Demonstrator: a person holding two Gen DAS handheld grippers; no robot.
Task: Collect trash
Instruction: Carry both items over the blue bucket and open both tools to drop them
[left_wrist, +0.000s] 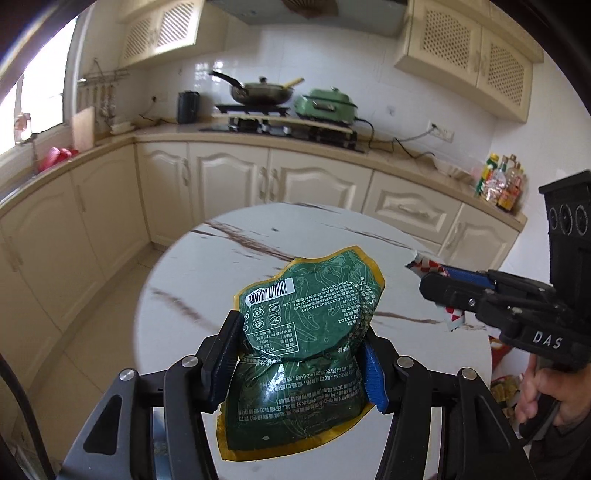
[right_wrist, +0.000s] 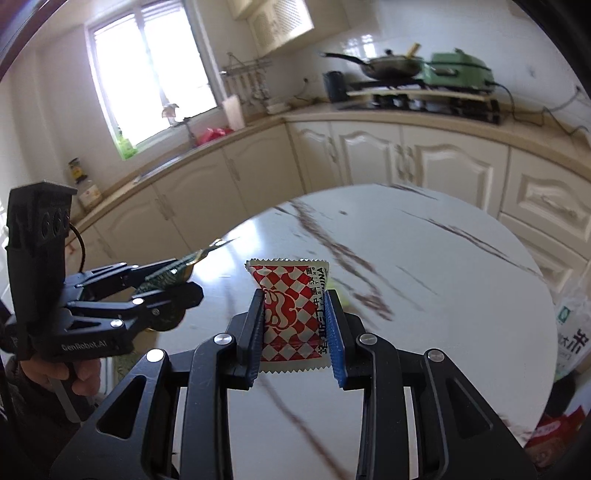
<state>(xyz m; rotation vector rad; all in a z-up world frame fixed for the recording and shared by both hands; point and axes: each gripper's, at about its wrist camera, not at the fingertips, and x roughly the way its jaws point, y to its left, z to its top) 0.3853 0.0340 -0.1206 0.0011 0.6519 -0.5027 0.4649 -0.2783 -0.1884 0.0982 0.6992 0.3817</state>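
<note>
Above the near edge of a round marbled desk (left_wrist: 332, 229), the left gripper (left_wrist: 299, 365) is clamping its jaws on a crumpled green snack pouch (left_wrist: 314, 314), holding it clear of the surface. Beside it, the right gripper (right_wrist: 295, 332) is gripping a red-and-white checked wrapper (right_wrist: 291, 314) between narrow jaws. Beyond, a pan (left_wrist: 258, 92) is sitting on the stove along the kitchen's far wall.

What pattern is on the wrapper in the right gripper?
Red and white checks on the wrapper, clearest in the right wrist view.
</note>
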